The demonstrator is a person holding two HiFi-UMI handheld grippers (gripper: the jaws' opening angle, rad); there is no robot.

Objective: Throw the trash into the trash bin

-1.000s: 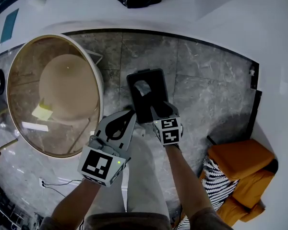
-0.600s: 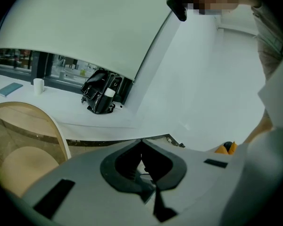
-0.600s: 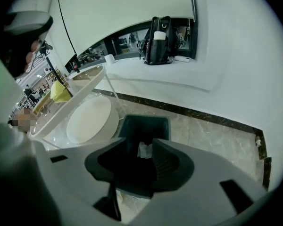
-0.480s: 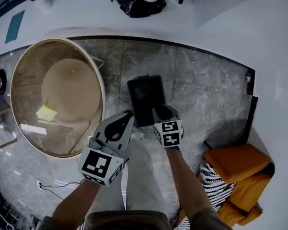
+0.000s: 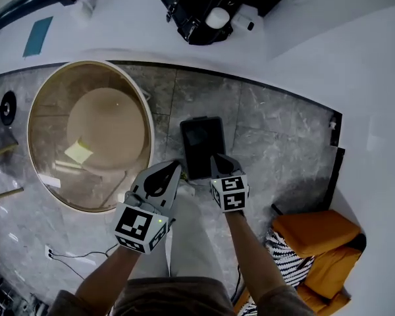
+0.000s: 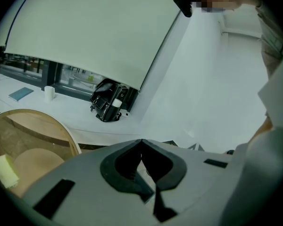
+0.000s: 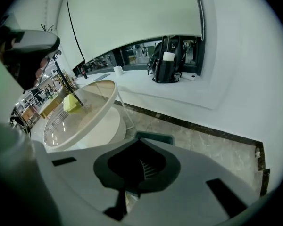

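Observation:
The black trash bin (image 5: 203, 147) stands on the grey stone floor, and something pale lies dimly inside it. My right gripper (image 5: 215, 157) hangs over the bin's near edge, shut, with nothing between its fingers. In the right gripper view the jaws (image 7: 138, 141) meet, and the bin's rim (image 7: 154, 137) shows just beyond them. My left gripper (image 5: 177, 166) is to the left of the bin, near its front corner. Its tips (image 6: 141, 141) meet with nothing held. No trash is in either gripper.
A round glass table (image 5: 145, 120) with a yellow pad (image 5: 78, 152) on it stands left of the bin. A black bag (image 5: 204, 12) sits on the white ledge behind. An orange seat (image 5: 316, 239) and striped cloth (image 5: 283, 245) lie at the right. A thin cable (image 5: 72, 257) crosses the floor.
Both grippers have risen away from the bin, which now looks smaller. The right gripper's jaws have closed. The white scrap seen inside the bin earlier is now only a dim patch.

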